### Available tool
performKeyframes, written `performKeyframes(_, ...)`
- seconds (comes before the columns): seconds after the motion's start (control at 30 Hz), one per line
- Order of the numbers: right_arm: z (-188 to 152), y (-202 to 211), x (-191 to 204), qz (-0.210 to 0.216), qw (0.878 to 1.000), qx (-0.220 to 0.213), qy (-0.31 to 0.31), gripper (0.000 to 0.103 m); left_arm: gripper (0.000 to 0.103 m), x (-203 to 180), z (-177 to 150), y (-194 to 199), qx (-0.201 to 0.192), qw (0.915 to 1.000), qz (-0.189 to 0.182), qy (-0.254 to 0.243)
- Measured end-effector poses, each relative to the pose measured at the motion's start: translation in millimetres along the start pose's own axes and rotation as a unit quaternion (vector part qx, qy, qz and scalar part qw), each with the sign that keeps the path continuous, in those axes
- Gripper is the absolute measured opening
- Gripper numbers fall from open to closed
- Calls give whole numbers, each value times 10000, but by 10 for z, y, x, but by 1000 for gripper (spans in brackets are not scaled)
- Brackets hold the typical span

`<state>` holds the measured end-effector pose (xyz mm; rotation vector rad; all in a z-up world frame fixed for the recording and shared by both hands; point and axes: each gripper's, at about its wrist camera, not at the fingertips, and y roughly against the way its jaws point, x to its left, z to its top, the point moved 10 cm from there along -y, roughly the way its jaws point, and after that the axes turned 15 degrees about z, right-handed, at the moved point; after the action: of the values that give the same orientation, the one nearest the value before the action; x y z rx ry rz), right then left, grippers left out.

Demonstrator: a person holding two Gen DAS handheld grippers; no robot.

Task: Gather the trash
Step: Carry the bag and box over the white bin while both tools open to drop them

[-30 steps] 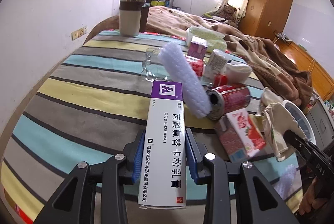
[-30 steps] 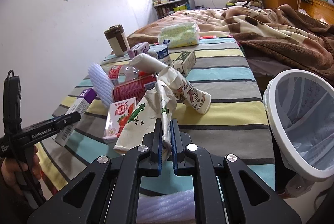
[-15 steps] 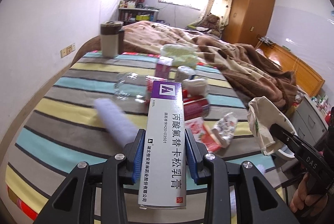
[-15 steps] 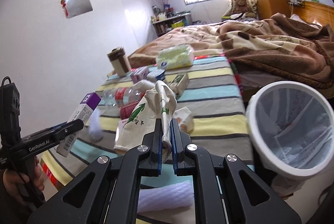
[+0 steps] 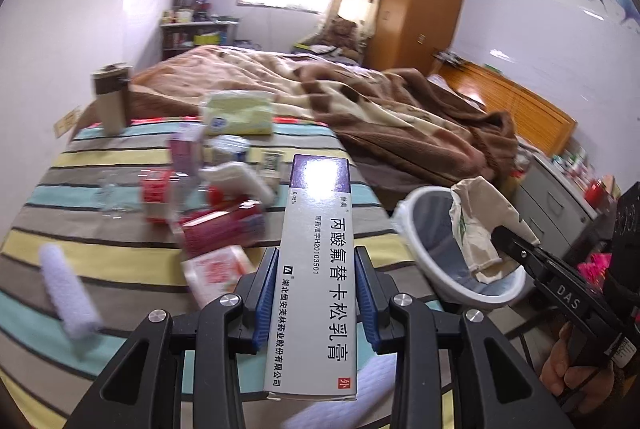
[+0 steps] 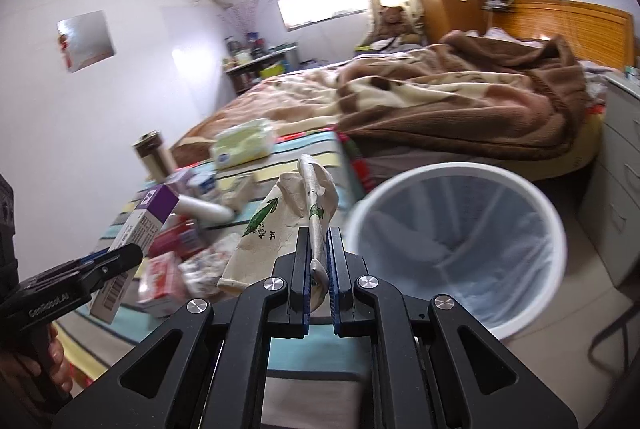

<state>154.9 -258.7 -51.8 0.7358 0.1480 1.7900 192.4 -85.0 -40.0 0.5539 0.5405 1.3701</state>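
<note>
Left wrist view
Left gripper (image 5: 316, 293): we see its blue pads pressed on both long sides of the ointment box (image 5: 314, 269), so the fingers stand narrow and hold it.
Ointment box: a long white carton with a purple far end, upright in our view, running from 6 o'clock up to the centre.
Right gripper (image 5: 508, 237): it enters from 4 o'clock, its black fingers clamped on the paper bag (image 5: 476, 225).
Paper bag: crumpled, beige with green print, hanging over the bin (image 5: 420, 257) at 3 o'clock.
Bin: white, lined with a pale bag, standing just beside the striped bed (image 5: 100, 253).
Remaining trash: a red carton (image 5: 224, 229), a strawberry carton (image 5: 218, 269), a foam roll (image 5: 66, 293) at 8 o'clock, all blurred, lying on the stripes.
Tissue pack (image 5: 238, 113): pale green, at 11 o'clock, near the brown blanket (image 5: 380, 113).

Right wrist view
Right gripper (image 6: 319, 261): we see the fingers nearly together, pinching a folded edge of the paper bag (image 6: 276, 225).
Paper bag: it rises from the centre toward 12 o'clock, just left of the bin (image 6: 460, 229).
Bin: its open mouth fills 3 o'clock.
Left gripper (image 6: 124, 257): at 9 o'clock, gripping the ointment box (image 6: 140, 229), which tilts up to the right.
Person's hand (image 6: 56, 357): at 8 o'clock on the left handle.
</note>
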Motion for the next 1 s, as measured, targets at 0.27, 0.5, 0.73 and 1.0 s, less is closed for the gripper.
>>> performKeyframes(0.27, 63, 159, -502, -568, 9981, -88, -217, 7, 37, -756, -13, -152, 122, 9980, -481, -397)
performKeyframes(0.5, 22, 208, -859, -911, 9950, -20, -407, 7, 37, -1313, -44, -307, 247, 9942, -757, -725)
performKeyframes(0.73, -53, 225, -1145, -1204, 9914, 163, -491, 8, 37, -1741, -152, -477, 405, 9903, -911, -968)
performKeyframes(1.0, -89, 253, -1333, -1394, 9883, 239, -576, 9, 37, -2035, -185, -579, 468, 9873, -1031, -1117)
